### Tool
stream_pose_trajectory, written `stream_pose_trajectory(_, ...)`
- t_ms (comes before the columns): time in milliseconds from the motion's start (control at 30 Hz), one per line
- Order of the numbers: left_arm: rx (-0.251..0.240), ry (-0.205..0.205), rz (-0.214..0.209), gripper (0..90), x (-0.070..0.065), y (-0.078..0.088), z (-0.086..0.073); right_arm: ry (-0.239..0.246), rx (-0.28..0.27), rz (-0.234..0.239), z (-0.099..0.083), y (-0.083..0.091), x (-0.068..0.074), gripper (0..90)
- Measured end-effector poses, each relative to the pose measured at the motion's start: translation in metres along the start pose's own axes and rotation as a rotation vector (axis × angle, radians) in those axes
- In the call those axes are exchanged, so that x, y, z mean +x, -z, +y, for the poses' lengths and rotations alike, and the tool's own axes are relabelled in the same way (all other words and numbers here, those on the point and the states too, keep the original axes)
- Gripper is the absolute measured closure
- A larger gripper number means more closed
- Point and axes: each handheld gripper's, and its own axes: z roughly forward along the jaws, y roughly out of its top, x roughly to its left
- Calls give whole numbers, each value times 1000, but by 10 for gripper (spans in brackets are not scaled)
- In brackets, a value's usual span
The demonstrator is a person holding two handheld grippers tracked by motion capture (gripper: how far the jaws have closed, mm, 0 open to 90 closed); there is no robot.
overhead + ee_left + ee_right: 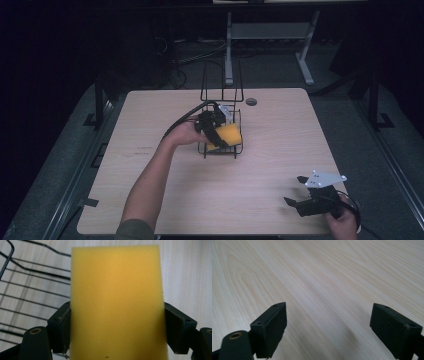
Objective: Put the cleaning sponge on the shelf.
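A yellow sponge (228, 134) is clamped in my left gripper (216, 131), which hovers over the black wire rack (221, 120) at mid table. In the left gripper view the sponge (116, 302) stands tall between both black jaws, with the rack's wires (30, 292) below it at the left. My right gripper (296, 191) rests low near the table's front right corner, jaws wide apart. In the right gripper view the right gripper (328, 320) has bare wood between its fingers (272, 325).
The light wooden table (150, 190) has a small round cable hole (251, 101) at the back. Beyond it stand a white desk frame (270, 35) and cables on the dark floor.
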Motion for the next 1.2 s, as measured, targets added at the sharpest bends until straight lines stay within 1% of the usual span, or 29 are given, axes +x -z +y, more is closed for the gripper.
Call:
stream_pose_trajectory(33,-1,-3,5,216,1,0,2,0,0,0,0,0,0,138)
stream_pose_trajectory(67,-10,0,-4,217,3,-1,4,0,-1,-5,0,1,-1,138)
stream_pose_trajectory(100,-10,0,-4,216,3,-1,4,0,-1,-5,0,1,-1,138)
stream_pose_trajectory(133,0,5,-6,216,5,-4,6,-5,0,-5,-1,1,-1,138)
stream_pose_trajectory(300,-3,9,-5,217,10,-8,9,-4,-4,-5,-2,2,-2,138)
stream_pose_trajectory(367,6,8,-1,216,12,-10,10,-5,-3,-6,-2,3,-2,138)
stream_pose_trajectory(400,5,-1,4,216,13,-9,9,-5,-4,-4,-2,3,-2,138)
stream_pose_trajectory(500,18,0,-2,215,15,-9,7,-2,-3,-7,-2,3,-1,138)
stream_pose_trajectory(533,24,0,6,215,16,-9,6,-1,-3,-8,-2,3,-1,138)
stream_pose_trajectory(567,31,3,0,215,17,-9,5,-2,-3,-4,-2,3,-1,138)
stream_pose_trajectory(667,29,7,2,215,19,-9,5,-1,2,-4,-2,3,0,138)
stream_pose_trajectory(700,24,10,10,215,19,-9,4,0,2,-4,-2,3,0,138)
stream_pose_trajectory(767,34,10,4,214,20,-11,3,-1,2,-3,-2,3,0,138)
stream_pose_trajectory(800,39,0,7,214,21,-11,2,-2,1,-3,-2,3,0,138)
stream_pose_trajectory(867,43,7,12,214,23,-13,1,-3,1,-4,-2,3,-1,138)
stream_pose_trajectory(933,57,3,22,214,24,-14,-1,0,-2,-6,-2,3,-1,138)
stream_pose_trajectory(1000,62,7,17,215,25,-15,-2,0,-1,-5,-3,3,-1,138)
stream_pose_trajectory(1067,55,-3,25,215,24,-17,-2,1,2,-3,-2,3,-1,138)
stream_pose_trajectory(1133,53,-8,24,215,24,-18,-3,3,2,-2,-2,2,-1,138)
stream_pose_trajectory(1167,48,-14,33,215,24,-19,-3,3,2,-3,-2,2,-1,138)
stream_pose_trajectory(1200,49,-11,33,215,24,-20,-3,3,2,-4,-2,2,-1,138)
